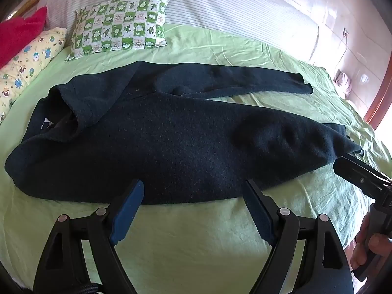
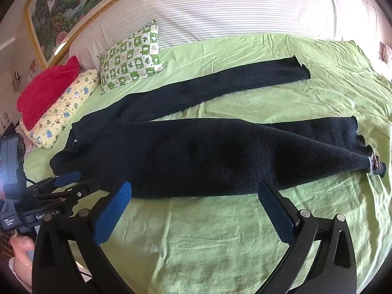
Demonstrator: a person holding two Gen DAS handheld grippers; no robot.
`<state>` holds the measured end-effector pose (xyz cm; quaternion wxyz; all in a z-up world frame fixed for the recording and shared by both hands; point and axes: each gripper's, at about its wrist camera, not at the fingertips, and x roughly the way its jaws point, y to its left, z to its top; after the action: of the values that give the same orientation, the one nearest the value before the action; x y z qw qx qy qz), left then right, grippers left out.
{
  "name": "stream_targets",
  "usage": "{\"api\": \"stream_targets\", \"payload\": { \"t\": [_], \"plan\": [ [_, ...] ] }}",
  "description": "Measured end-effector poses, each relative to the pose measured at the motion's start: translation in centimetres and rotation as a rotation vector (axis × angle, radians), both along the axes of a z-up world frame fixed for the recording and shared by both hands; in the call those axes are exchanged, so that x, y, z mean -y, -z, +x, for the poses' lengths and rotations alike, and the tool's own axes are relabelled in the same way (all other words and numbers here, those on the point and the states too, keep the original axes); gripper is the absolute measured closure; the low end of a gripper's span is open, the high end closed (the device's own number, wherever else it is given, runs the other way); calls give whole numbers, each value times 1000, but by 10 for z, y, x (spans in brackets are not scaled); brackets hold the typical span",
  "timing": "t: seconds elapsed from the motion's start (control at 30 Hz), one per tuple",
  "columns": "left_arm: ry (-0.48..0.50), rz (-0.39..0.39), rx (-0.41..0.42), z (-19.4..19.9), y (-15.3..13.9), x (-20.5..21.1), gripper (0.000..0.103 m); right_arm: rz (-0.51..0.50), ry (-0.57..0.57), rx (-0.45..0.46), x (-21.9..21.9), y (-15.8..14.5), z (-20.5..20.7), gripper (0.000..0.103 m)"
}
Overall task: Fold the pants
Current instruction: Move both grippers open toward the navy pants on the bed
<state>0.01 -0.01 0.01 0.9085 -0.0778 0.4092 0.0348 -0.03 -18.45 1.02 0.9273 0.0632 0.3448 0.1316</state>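
Observation:
Dark navy knit pants [image 1: 171,137] lie spread on the green bed sheet [image 1: 196,232], waist to the left, two legs running right and splayed apart. They also show in the right wrist view [image 2: 208,154]. My left gripper [image 1: 194,191] is open and empty, its blue pads just at the near edge of the pants' seat. My right gripper [image 2: 193,191] is open and empty at the near edge of the closer leg. The right gripper shows at the right of the left wrist view [image 1: 362,176]; the left gripper shows at the left of the right wrist view [image 2: 66,183].
A green checked pillow [image 1: 120,24], a yellow patterned pillow [image 1: 29,61] and a red cushion [image 1: 19,34] lie at the head of the bed. A striped white bolster [image 2: 220,9] runs along the far side. A framed painting [image 2: 73,5] hangs behind.

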Motion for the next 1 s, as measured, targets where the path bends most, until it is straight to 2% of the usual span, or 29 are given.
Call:
{"api": "stream_targets", "payload": {
  "t": [0.57,0.7,0.8,0.83,1.0],
  "plan": [
    [38,-27,-22,3,1,4,20,15,12,11,2,-7,-4,0],
    [47,-14,-5,3,1,7,20,22,19,15,8,-10,-4,0],
    [54,-17,-36,5,2,8,20,25,29,20,12,-12,-5,0],
    [55,0,-33,6,3,9,20,27,32,21,14,-13,-5,0],
    [63,-11,-32,9,4,9,20,40,46,20,22,-15,-3,0]
  ]
}}
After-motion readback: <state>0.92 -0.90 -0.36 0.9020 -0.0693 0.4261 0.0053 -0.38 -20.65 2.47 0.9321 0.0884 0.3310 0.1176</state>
